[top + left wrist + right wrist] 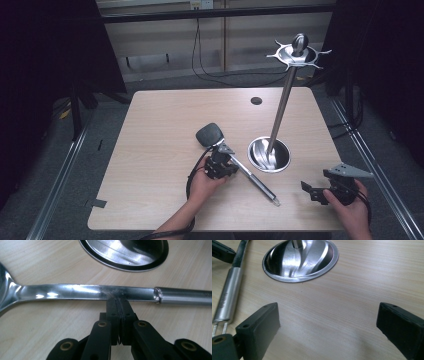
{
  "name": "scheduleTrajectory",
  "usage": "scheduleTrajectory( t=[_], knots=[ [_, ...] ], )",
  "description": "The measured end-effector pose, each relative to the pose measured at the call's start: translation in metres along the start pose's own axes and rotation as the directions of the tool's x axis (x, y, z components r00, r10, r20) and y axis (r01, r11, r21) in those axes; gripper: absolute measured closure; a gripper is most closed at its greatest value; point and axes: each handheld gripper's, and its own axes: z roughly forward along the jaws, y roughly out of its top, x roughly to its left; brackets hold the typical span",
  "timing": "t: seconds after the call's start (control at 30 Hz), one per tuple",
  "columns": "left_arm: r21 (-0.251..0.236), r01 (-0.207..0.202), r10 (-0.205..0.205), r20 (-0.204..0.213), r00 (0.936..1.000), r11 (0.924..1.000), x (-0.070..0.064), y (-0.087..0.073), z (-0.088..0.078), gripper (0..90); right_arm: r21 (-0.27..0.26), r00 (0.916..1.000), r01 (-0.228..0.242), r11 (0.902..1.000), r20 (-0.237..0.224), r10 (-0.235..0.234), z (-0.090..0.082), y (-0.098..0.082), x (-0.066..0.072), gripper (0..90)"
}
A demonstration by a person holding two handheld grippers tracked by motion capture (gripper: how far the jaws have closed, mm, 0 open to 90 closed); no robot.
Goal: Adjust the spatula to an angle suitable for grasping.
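While you sit at the pale wooden table (160,150), you hold two grippers, one in each hand. Your left gripper (218,162) is near the table's middle, and its jaws are pressed together at the flat metal neck of one long utensil (240,167); from its own view you cannot tell whether the tips pinch the metal or merely meet against its edge. That single utensil lies flat, its dark head (209,134) pointing away from you and its tubular handle (262,186) angled toward your right. Faint writing runs along the handle (227,298), too blurred to read. Just right of it stands one steel rack (283,97): a round dished base (270,154), an upright pole, and a pronged crown on top. Your right gripper (320,189) rests near the table's right front edge, jaws spread wide, grasping nothing.
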Motion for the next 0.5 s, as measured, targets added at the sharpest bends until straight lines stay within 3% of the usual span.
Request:
scheduleTrajectory(
  t=[0.03, 0.07, 0.1, 0.17, 0.2, 0.23, 0.27, 0.3, 0.37, 0.4, 0.5],
  knots=[
    [0.032, -0.04, 0.04, 0.0, 0.9992, 0.9987, 0.003, 0.002, -0.001, 88.5, 0.0, 1.0, -0.001, 1.0, 0.0, 0.001, 0.0, 0.0, 0.0, 4.4],
    [0.009, -0.007, 0.007, -0.005, 1.0, 0.9999, 0.001, 0.003, 0.002, 88.6, 0.0, 1.0, -0.001, 1.0, 0.0, 0.001, 0.0, 0.0, 0.0, 4.4],
    [0.032, -0.026, 0.026, -0.004, 0.9997, 0.9992, 0.003, 0.005, 0.001, 88.7, 0.0, 1.0, -0.001, 1.0, 0.0, 0.001, 0.0, 0.0, 0.0, 4.4],
    [0.018, -0.012, 0.012, 0.001, 0.9999, 0.9998, 0.003, 0.006, 0.003, 89.1, -0.002, 1.0, -0.002, 1.0, 0.002, 0.002, 0.0, 0.0, 0.0, 4.4],
    [0.052, -0.037, 0.036, 0.016, 0.9992, 0.998, 0.007, 0.008, 0.003, 89.2, -0.001, 1.0, -0.003, 1.0, -0.001, 0.003, 0.0, 0.0, -0.001, 4.4],
    [0.025, 0.016, -0.017, 0.017, 0.9997, 0.9996, 0.004, 0.009, 0.005, 89.2, -0.002, 1.0, -0.002, 1.0, -0.001, 0.002, 0.0, 0.0, -0.001, 4.4],
    [0.027, 0.018, -0.018, 0.018, 0.9997, 0.9995, 0.004, 0.009, 0.004, 89.2, -0.003, 1.0, -0.005, 1.0, -0.002, 0.005, 0.0, 0.0, -0.001, 4.4],
    [0.038, -0.011, 0.01, 0.023, 0.9997, 0.9992, 0.006, 0.01, 0.001, 89.4, -0.004, 1.0, -0.007, 1.0, -0.002, 0.007, 0.0, 0.0, -0.001, 4.4],
    [0.006, 0.032, -0.033, 0.037, 0.9988, 0.9995, 0.006, 0.012, -0.003, 89.4, -0.005, 1.0, -0.005, 1.0, -0.002, 0.005, -0.001, 0.0, -0.001, 4.4],
    [0.013, 0.007, -0.008, 0.036, 0.9993, 0.9999, 0.009, 0.013, -0.007, 89.6, -0.006, 1.0, -0.004, 1.0, -0.003, 0.004, -0.001, 0.0, -0.001, 4.4],
    [-0.006, 0.023, -0.023, 0.027, 0.9994, 0.9997, 0.011, 0.016, -0.013, 89.6, -0.007, 1.0, -0.007, 1.0, -0.004, 0.007, -0.001, 0.0, -0.001, 4.4]
  ],
)
